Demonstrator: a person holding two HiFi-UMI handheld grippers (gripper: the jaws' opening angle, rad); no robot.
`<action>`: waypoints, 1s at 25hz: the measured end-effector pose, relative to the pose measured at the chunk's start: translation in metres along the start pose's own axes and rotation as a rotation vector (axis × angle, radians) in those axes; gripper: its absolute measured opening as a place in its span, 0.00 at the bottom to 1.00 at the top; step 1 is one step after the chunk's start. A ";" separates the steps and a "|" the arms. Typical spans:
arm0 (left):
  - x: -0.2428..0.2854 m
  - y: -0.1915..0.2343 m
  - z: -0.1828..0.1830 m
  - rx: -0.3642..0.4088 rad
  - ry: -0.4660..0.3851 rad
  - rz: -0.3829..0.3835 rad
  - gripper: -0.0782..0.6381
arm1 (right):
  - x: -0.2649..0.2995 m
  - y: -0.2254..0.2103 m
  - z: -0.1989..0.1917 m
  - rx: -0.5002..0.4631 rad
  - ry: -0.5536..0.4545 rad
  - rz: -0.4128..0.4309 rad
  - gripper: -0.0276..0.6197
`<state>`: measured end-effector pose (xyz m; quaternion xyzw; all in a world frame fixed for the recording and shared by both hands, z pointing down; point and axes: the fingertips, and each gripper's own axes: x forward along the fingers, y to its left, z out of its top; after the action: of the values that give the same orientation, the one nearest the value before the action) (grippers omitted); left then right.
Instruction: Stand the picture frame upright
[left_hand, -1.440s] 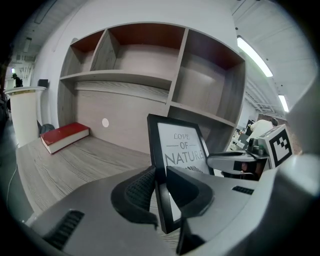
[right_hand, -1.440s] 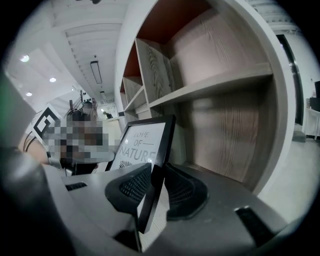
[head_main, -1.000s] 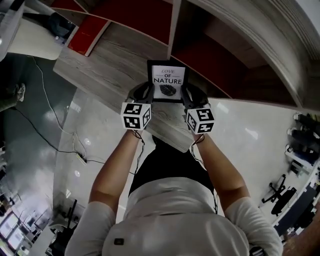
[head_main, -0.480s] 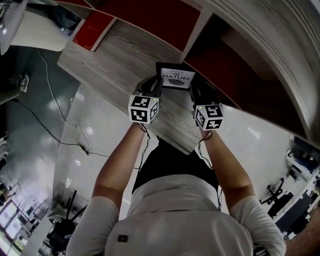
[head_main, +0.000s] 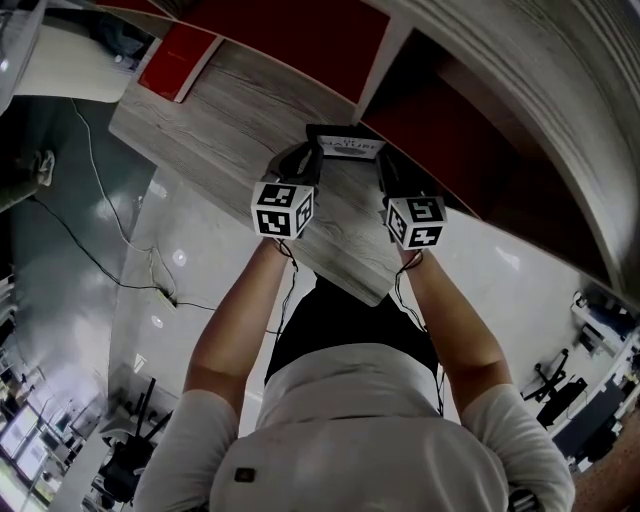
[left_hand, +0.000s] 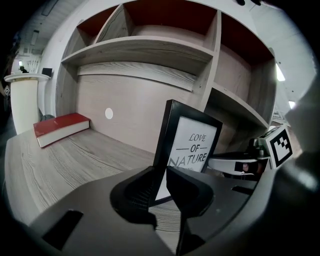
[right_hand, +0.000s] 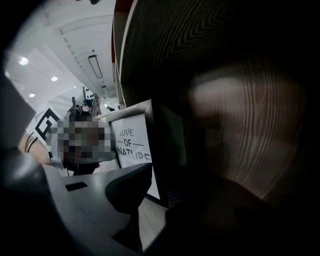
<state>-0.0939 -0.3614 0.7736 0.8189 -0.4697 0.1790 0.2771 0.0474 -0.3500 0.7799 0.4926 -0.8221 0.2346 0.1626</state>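
The black picture frame (head_main: 348, 146) with the print "LOVE OF NATURE" stands nearly upright over the grey wooden shelf board (head_main: 220, 120), seen edge-on from above. My left gripper (head_main: 306, 162) is shut on the frame's left edge and my right gripper (head_main: 384, 172) on its right edge. In the left gripper view the frame (left_hand: 192, 147) rises straight up from my left gripper (left_hand: 159, 186), its lower edge close to the wood. In the right gripper view the frame (right_hand: 132, 142) sits in my right gripper (right_hand: 156, 187), with the dark right fingertip hiding its right border.
A red book (head_main: 175, 58) lies flat at the shelf's far left, also seen as the red book (left_hand: 60, 127). A vertical divider (left_hand: 214, 60) and upper shelves close in behind and right of the frame. The board's front corner (head_main: 365, 290) is near the person's body.
Both grippers have carried the frame further back over the shelf and tipped it up, so its printed face, plain a second ago, now shows only as a thin strip from above.
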 end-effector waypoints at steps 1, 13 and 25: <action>0.001 0.000 0.000 -0.003 0.001 0.001 0.22 | 0.001 0.000 0.000 0.001 0.000 0.000 0.17; 0.009 0.001 -0.007 -0.005 0.019 -0.002 0.22 | 0.006 -0.006 -0.005 0.012 0.020 -0.001 0.18; 0.009 0.003 -0.011 0.013 0.015 0.000 0.23 | 0.007 -0.009 -0.009 -0.012 0.032 -0.014 0.20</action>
<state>-0.0922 -0.3617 0.7879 0.8192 -0.4665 0.1883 0.2754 0.0519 -0.3542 0.7926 0.4934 -0.8175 0.2362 0.1803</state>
